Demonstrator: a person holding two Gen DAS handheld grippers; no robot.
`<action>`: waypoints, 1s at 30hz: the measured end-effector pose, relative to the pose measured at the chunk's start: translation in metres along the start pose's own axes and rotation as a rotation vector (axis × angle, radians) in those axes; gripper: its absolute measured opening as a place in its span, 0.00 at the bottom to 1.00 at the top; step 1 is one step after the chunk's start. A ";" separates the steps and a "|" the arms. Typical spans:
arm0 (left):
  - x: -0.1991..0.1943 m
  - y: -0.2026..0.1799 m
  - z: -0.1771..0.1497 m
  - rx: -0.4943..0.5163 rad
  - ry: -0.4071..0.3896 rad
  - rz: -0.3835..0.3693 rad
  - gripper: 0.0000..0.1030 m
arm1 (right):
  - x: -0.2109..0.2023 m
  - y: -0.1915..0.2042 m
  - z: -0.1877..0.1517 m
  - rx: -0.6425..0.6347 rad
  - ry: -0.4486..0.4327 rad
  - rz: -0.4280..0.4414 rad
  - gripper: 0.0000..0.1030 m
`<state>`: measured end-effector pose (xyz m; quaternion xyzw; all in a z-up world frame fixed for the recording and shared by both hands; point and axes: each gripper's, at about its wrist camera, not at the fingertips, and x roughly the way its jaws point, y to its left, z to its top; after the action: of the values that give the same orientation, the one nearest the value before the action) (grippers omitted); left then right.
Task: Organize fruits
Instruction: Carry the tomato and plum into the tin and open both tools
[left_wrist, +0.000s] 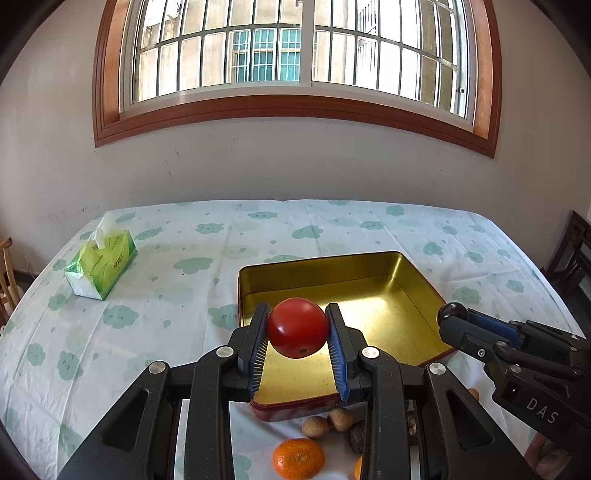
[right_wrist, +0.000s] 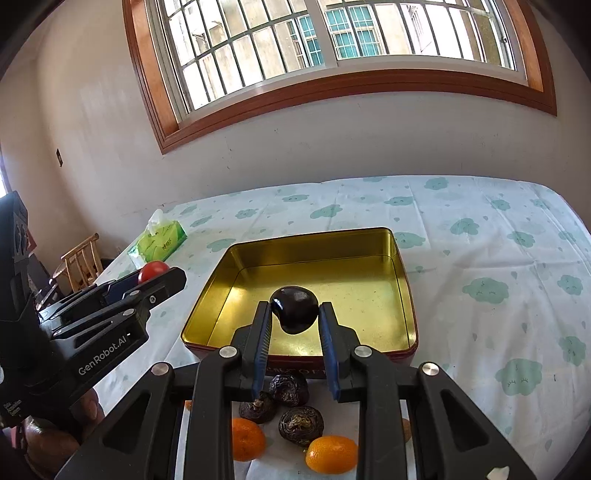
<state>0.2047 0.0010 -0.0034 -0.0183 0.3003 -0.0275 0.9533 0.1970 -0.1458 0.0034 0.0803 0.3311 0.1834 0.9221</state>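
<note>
My left gripper is shut on a red tomato, held above the near left part of a gold-lined tin tray. The right gripper is shut on a glossy dark purple fruit, hanging over the same tray. Seen from the left wrist, the right gripper comes in at the right with the dark fruit at its tip. Seen from the right wrist, the left gripper sits at the left with the tomato. The tray is empty inside.
In front of the tray lie tangerines, walnuts and wrinkled dark fruits. A green tissue pack stands at the table's far left. A wooden chair is beyond the left edge. The cloud-print tablecloth spreads right.
</note>
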 end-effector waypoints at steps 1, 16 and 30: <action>0.005 0.000 0.001 0.001 0.004 0.002 0.30 | 0.004 -0.003 0.001 0.002 0.004 -0.004 0.24; 0.069 -0.001 0.006 0.008 0.074 0.019 0.30 | 0.061 -0.031 0.010 0.025 0.068 -0.016 0.24; 0.098 0.007 0.006 -0.002 0.112 0.020 0.31 | 0.099 -0.039 0.011 0.021 0.113 -0.016 0.25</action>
<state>0.2890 0.0019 -0.0547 -0.0147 0.3534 -0.0188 0.9352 0.2862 -0.1429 -0.0562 0.0768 0.3850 0.1770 0.9025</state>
